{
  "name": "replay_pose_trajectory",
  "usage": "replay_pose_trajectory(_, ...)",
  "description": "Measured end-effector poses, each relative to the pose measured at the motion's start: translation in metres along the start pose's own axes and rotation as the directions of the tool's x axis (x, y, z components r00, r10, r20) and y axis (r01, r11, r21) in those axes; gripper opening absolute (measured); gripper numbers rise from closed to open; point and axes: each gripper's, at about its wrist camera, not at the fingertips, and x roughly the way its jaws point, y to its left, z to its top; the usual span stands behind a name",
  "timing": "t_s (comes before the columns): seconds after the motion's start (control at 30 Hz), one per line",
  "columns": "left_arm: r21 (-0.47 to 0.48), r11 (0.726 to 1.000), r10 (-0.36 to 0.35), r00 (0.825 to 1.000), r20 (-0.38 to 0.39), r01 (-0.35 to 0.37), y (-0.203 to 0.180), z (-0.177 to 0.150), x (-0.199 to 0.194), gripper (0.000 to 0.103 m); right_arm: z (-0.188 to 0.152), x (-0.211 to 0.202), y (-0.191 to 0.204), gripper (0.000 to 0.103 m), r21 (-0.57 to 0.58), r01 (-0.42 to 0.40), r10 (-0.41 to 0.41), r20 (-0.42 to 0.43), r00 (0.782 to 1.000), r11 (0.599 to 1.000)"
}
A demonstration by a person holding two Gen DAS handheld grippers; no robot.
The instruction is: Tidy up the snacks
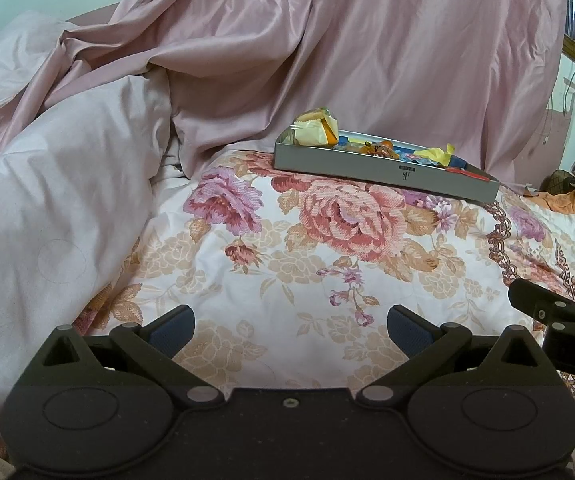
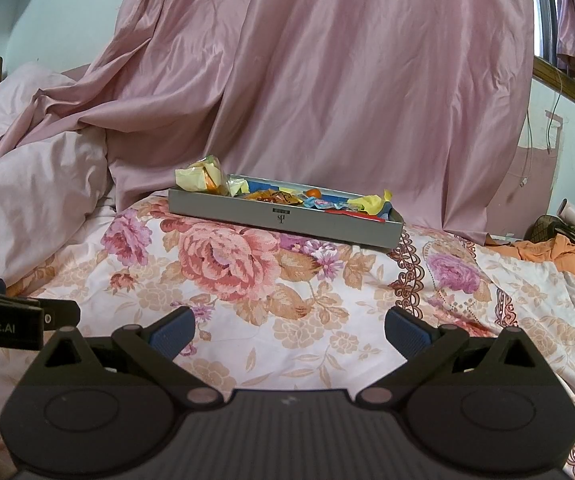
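A shallow grey box (image 1: 383, 174) lies on a floral bedspread (image 1: 287, 264) and holds several wrapped snacks, with a pale yellow packet (image 1: 313, 130) piled at its left end. It also shows in the right wrist view (image 2: 283, 222), with the yellow packet (image 2: 199, 178) at its left end. My left gripper (image 1: 290, 330) is open and empty, well short of the box. My right gripper (image 2: 289, 330) is open and empty, also short of the box. Part of the right gripper shows at the right edge of the left wrist view (image 1: 559, 312).
A pink curtain (image 2: 327, 80) hangs behind the box. A pale pink duvet (image 1: 47, 208) is heaped at the left. An orange cloth (image 2: 567, 264) and clutter lie at the right. The floral bedspread (image 2: 287, 292) stretches between grippers and box.
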Motion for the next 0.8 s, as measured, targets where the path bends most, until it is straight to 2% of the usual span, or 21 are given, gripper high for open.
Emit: replay_pose_trajectory(0.8,0.000,1.000,0.001,1.000,-0.001,-0.001,-0.0001,0.0000,0.0003,0.102,-0.0033,0.0018,0.0001,0.103,-0.002,-0.002,0.002,-0.007,1.000,1.000)
